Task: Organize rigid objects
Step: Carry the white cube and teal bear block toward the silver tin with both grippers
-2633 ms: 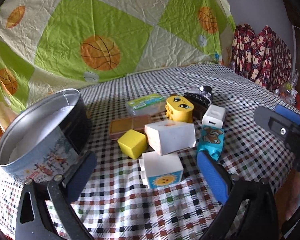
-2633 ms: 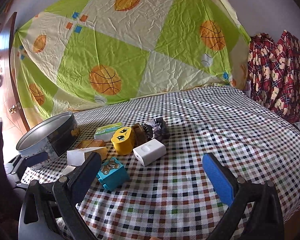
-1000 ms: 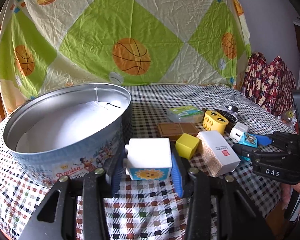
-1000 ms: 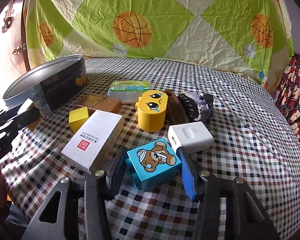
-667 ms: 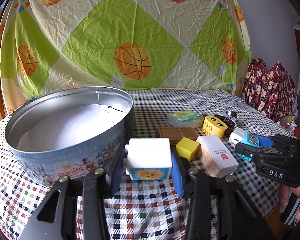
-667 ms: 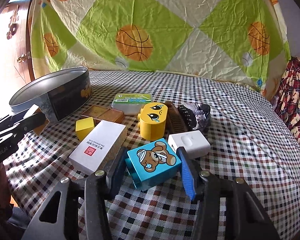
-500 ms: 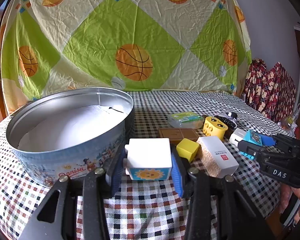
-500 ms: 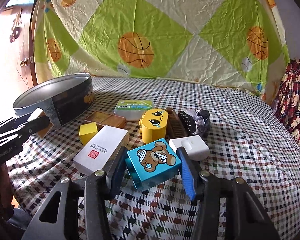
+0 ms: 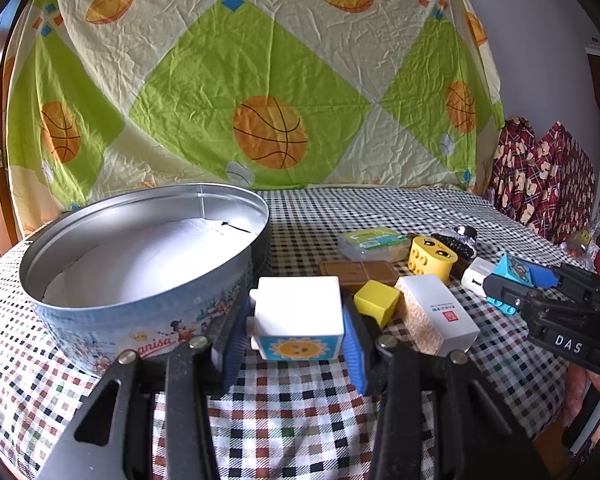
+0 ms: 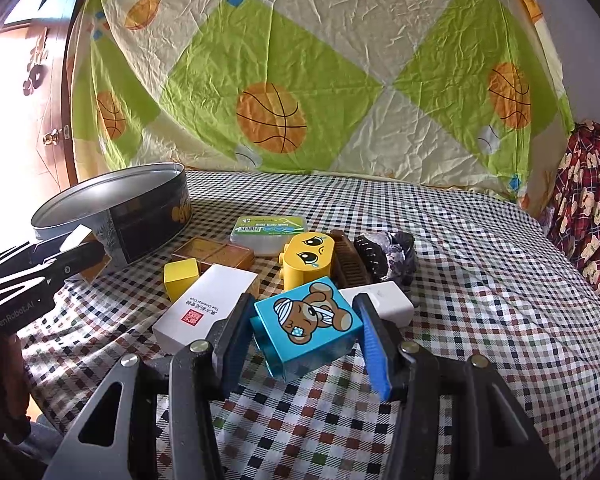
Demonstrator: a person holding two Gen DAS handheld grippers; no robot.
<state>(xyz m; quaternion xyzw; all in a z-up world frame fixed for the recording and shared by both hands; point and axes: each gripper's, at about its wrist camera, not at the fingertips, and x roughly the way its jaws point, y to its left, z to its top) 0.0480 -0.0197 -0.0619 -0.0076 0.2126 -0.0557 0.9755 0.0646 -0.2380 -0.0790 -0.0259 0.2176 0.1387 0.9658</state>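
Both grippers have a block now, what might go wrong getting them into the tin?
1. The left gripper holds the sun block close to the tin; carried low, it may knock the wall rather than clear the rim.
2. The bear block sits skewed in the right gripper and might twist out.
3. Both grippers heading for one tin may collide.

Both wrist views look low across the checked table [image 9: 300, 408] toward the basketball backdrop [image 10: 272, 116], sharing the round tin [image 9: 140, 304] and clustered blocks.
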